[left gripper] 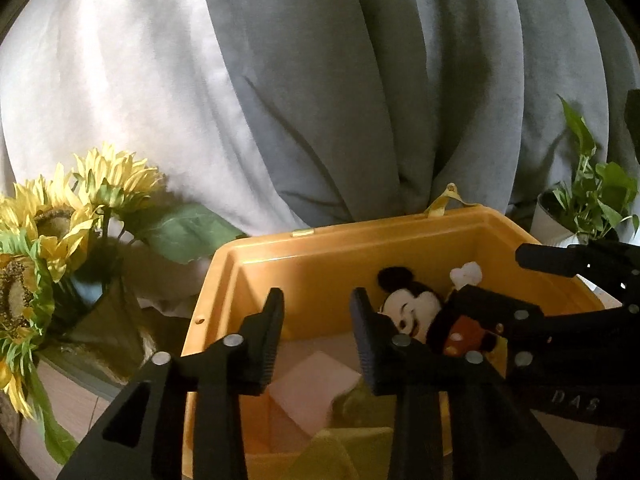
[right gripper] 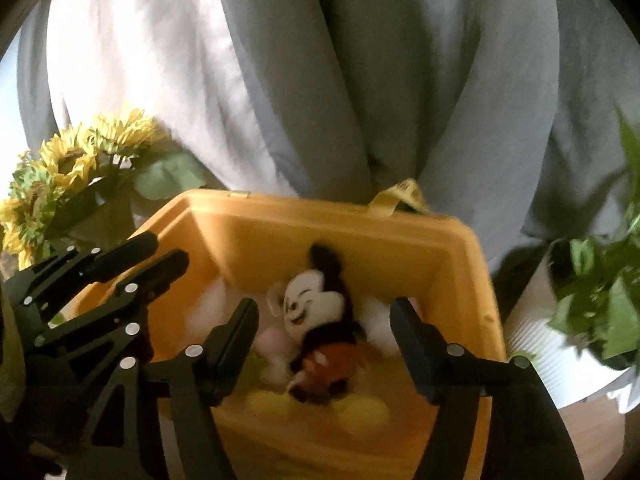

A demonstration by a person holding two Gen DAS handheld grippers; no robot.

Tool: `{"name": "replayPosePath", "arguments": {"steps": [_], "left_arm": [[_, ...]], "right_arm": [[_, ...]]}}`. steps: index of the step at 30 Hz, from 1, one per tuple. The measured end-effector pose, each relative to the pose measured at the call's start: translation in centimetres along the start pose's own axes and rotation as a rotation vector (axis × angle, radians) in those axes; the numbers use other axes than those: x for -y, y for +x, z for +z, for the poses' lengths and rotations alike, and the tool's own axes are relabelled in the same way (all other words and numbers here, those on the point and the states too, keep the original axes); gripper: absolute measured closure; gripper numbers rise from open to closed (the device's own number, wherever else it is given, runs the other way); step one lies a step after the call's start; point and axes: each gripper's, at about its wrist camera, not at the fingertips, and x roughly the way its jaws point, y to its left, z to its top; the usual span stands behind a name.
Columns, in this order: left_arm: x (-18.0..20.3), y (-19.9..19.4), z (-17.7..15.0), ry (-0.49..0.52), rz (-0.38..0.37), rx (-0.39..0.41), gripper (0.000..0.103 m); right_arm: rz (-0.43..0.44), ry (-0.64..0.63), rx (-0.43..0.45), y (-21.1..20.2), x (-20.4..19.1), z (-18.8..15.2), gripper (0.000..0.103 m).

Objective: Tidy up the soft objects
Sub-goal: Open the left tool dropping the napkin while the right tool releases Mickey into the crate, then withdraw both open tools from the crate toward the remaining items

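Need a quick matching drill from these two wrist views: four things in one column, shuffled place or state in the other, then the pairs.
1. Mickey plush
2. sunflowers
3. potted plant
4. right gripper

a. right of the bin
b. open, above the bin
c. lying inside the yellow bin
d. left of the bin

Pairs: 1-c, 2-d, 3-a, 4-b

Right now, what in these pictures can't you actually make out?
- Mickey plush legs: left view, hidden behind the right hand-held gripper.
- Yellow bin floor: right view, blurred.
- Potted plant: right view, cut off by the edge.
- Pink block: left view, partly behind the left hand-held gripper.
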Motion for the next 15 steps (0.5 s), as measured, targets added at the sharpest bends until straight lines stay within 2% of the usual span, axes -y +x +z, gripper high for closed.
{"name": "replayPosePath", "arguments": {"steps": [5,15], "left_arm": [[-0.4,-1.1,0.1,-0.02,0.009,0.017,0.06],[-0.7,-4.8,1.0,-0.04,0.026,0.071,0.054]], "right_arm": [[-0.016,0.051,0.004,-0.6,0.9,0.1,0.034],[-0.039,0.102,0.056,-3.8,1.5,0.0,0.034]]}}
